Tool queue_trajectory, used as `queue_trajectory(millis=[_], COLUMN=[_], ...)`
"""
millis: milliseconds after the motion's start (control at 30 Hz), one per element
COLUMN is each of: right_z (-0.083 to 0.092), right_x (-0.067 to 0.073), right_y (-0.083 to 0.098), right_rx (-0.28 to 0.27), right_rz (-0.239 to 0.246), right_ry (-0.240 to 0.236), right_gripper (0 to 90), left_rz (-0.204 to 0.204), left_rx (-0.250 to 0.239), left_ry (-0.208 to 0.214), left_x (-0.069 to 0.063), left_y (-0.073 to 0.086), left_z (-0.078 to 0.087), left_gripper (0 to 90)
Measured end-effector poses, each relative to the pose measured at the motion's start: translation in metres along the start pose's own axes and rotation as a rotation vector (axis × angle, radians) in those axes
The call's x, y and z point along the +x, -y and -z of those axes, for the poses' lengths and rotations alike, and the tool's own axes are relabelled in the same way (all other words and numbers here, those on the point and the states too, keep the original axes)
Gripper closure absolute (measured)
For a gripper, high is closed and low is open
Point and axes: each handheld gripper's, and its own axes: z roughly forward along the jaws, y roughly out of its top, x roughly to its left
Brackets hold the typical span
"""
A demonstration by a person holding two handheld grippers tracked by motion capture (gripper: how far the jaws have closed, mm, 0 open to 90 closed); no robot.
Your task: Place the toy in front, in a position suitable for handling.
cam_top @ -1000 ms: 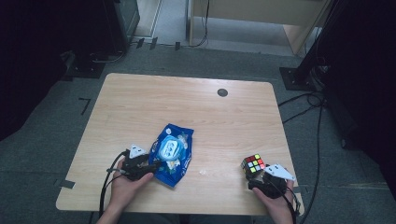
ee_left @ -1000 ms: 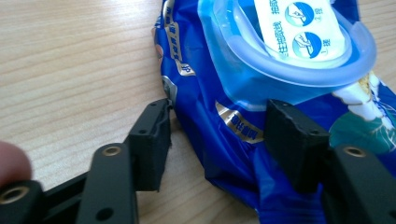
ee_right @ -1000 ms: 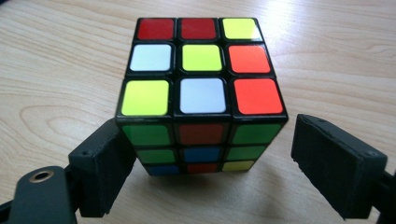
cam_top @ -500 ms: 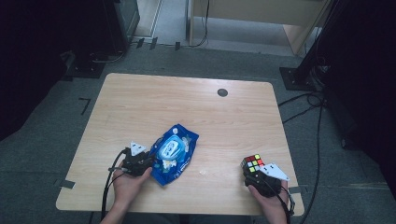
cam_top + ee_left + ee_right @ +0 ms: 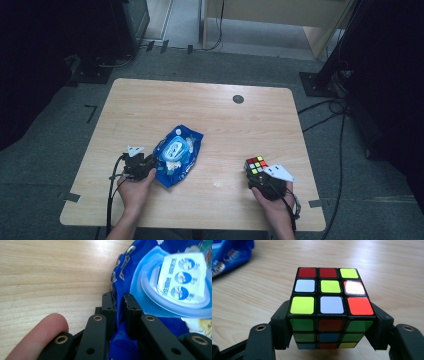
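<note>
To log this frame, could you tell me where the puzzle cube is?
In the high view, the puzzle cube sits near the table's front right corner, clamped between the right tongs.

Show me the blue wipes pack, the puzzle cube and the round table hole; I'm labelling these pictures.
blue wipes pack (image 5: pixel 176 155), high view, on its pale lid flap.
puzzle cube (image 5: pixel 331 287), right gripper view, on its top centre sticker.
round table hole (image 5: pixel 238 99), high view, on its dark middle.

Light wood surface (image 5: pixel 165 107), rounded corners, small dark round cap (image 5: pixel 238 99) near its far edge. Grey carpet floor (image 5: pixel 65 145) around it, black cables (image 5: pixel 325 107) trailing on one side, dark stands (image 5: pixel 95 75) and pale wooden furniture (image 5: pixel 280 12) beyond. Dim light.
</note>
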Motion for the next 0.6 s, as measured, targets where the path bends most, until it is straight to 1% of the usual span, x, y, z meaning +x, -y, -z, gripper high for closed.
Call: queue_trajectory(millis=[33,133,200,233,300,333,367,400,433,467,500,533,600], right_z=[-0.003,-0.016,-0.024,-0.030,-0.039,-0.044,-0.049,-0.054,-0.057,-0.060,-0.067,-0.067,-0.070], right_x=[0.004,0.024,0.034,0.040,0.048,0.051,0.054,0.056,0.058,0.059,0.062,0.062,0.062], right_y=[-0.003,-0.016,-0.022,-0.025,-0.029,-0.031,-0.033,-0.034,-0.035,-0.035,-0.036,-0.036,-0.037], right_rx=[-0.001,-0.010,-0.015,-0.014,-0.008,-0.004,-0.001,0.002,0.004,0.008,0.014,0.014,0.012], right_rz=[0.005,0.011,0.027,0.034,0.035,0.036,0.034,0.034,0.034,0.037,0.034,0.034,0.038], right_ry=[-0.008,-0.039,-0.051,-0.054,-0.064,-0.068,-0.068,-0.068,-0.067,-0.066,-0.056,-0.056,-0.044], right_gripper=[34.2,34.2,34.2,34.2,34.2,34.2,34.2,34.2,34.2,34.2,34.2,34.2,34.2], left_rz=[0.004,-0.003,-0.022,-0.023,-0.030,-0.038,-0.050,-0.053,-0.062,-0.080,-0.100,-0.115,-0.139], left_rx=[-0.005,-0.007,-0.009,-0.009,-0.008,-0.007,0.001,0.005,0.021,0.034,0.044,0.046,0.034], left_ry=[-0.008,-0.011,-0.018,-0.017,-0.012,0.002,0.031,0.059,0.094,0.119,0.138,0.148,0.155], left_x=[0.001,0.002,0.002,0.002,0.002,0.002,0.002,0.002,0.002,0.002,0.001,0.001,0.001], left_y=[-0.001,-0.001,-0.001,-0.001,0.000,0.000,0.000,0.000,0.001,0.002,0.003,0.003,0.005], left_z=[0.000,0.000,0.001,0.001,0.002,0.003,0.003,0.003,0.003,0.003,0.003,0.004,0.007], left_gripper=[82.1,81.7,80.9,80.6,79.1,77.6,75.6,72.0,68.1,63.9,54.7,54.7,47.8])
